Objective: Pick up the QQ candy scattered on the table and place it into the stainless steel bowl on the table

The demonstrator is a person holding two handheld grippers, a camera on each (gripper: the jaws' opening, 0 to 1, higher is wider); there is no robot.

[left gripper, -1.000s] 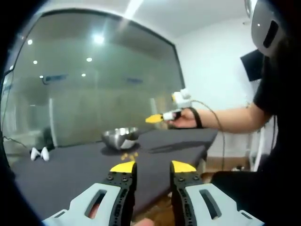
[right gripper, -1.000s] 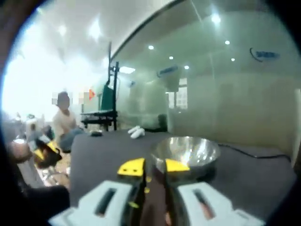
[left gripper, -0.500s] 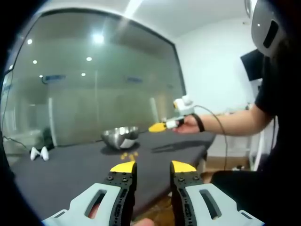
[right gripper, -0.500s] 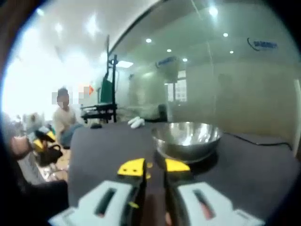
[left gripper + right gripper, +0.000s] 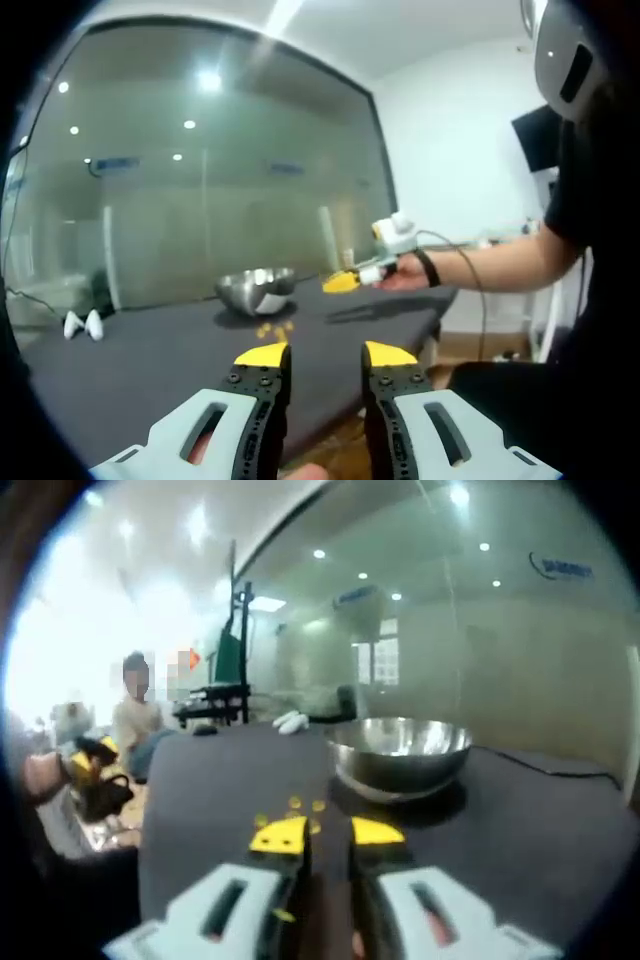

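Observation:
Several small yellow QQ candies (image 5: 272, 330) lie on the dark table (image 5: 150, 370) just in front of the stainless steel bowl (image 5: 255, 290). My left gripper (image 5: 326, 355) hovers over the near table edge, open and empty. My right gripper (image 5: 343, 283), held by a hand, hangs low over the table to the right of the bowl. In the right gripper view its jaws (image 5: 328, 833) stand a little apart with nothing between them. The candies (image 5: 294, 804) lie just beyond its tips, and the bowl (image 5: 400, 755) stands behind them.
Two small white objects (image 5: 85, 325) lie at the far left of the table, seen too in the right gripper view (image 5: 292, 720). A glass wall runs behind the table. A seated person (image 5: 135, 720) is in the room beyond. A cable (image 5: 560, 770) trails past the bowl.
My right gripper has dropped lower and moved in toward the table, so the candies now show past its tips. The left gripper has stayed put.

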